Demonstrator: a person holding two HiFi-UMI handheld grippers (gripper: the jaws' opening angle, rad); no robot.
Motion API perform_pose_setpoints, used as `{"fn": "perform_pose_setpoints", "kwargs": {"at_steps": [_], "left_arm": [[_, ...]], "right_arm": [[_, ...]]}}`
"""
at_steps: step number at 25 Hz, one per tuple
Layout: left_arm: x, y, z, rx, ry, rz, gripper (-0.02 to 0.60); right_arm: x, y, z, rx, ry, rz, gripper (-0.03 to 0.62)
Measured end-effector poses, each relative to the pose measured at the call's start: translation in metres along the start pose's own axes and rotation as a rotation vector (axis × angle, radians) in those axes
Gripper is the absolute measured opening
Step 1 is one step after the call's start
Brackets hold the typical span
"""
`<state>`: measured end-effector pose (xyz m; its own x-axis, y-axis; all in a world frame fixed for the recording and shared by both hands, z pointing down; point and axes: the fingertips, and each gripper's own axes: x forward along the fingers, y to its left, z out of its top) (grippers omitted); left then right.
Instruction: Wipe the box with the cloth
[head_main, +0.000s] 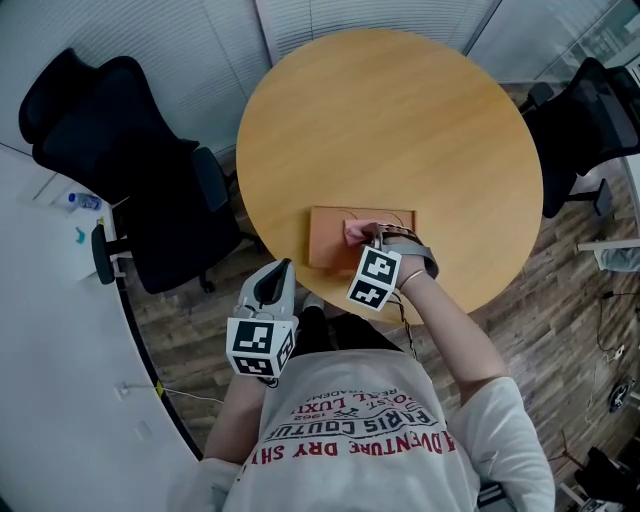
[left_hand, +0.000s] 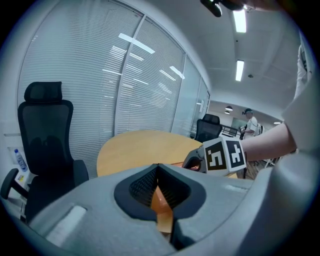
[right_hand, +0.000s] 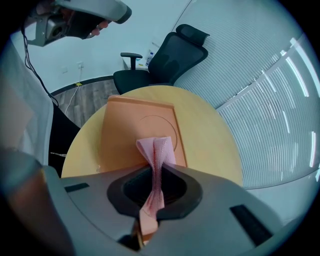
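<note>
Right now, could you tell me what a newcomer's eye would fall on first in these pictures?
The pink cloth pinched in the right gripper stands out first, lying over the flat orange box at the near edge of the round wooden table. The left gripper hangs shut and empty, off the table.

The surface (head_main: 400, 120) is lying open across its far half and along both sides, giving free passage there. By the near edge the flat box (head_main: 330, 248) is filling the middle. The right hand-held gripper (head_main: 365, 236) is sitting over the box's right part, clamped on the cloth (head_main: 354, 231). The left hand-held gripper (head_main: 278, 272) is hanging off the near-left edge, jaws together. A black chair (head_main: 120, 150) is crowding the left edge, and a second chair (head_main: 575, 120) is standing by the right edge.
</note>
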<state>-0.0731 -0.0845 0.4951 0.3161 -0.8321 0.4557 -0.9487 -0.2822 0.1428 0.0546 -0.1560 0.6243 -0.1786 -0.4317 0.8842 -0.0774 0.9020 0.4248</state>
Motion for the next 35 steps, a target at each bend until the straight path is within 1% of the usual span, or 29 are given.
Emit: {"fn": "perform_pose_setpoints", "kwargs": {"at_steps": [8,12,18,26,28,32,35], "left_arm": [[0.004,-0.007,0.002,0.015,0.003,-0.025,0.009],[0.006,-0.012,0.004,0.022,0.001,-0.036,0.009],[0.008,-0.017,0.005,0.026,-0.004,-0.051,0.009],[0.006,-0.026,0.006,0.039,-0.007,-0.07,0.009],[0.006,-0.029,0.006,0.046,-0.007,-0.078,0.009],[0.006,-0.033,0.008,0.059,-0.007,-0.09,0.009],[0.007,-0.036,0.013,0.072,-0.016,-0.102,0.009]], "right_arm": [[-0.011,0.02,-0.008,-0.003,0.014,0.031,0.029],[-0.017,0.029,-0.009,-0.02,0.01,0.031,0.029],[-0.024,0.048,-0.01,-0.022,0.021,0.082,0.029],[-0.036,0.068,-0.014,-0.024,0.042,0.114,0.029],[-0.037,0.072,-0.017,-0.018,0.05,0.127,0.029],[-0.042,0.085,-0.022,0.03,0.053,0.187,0.029],[-0.047,0.087,-0.029,0.039,0.061,0.176,0.029]]}}
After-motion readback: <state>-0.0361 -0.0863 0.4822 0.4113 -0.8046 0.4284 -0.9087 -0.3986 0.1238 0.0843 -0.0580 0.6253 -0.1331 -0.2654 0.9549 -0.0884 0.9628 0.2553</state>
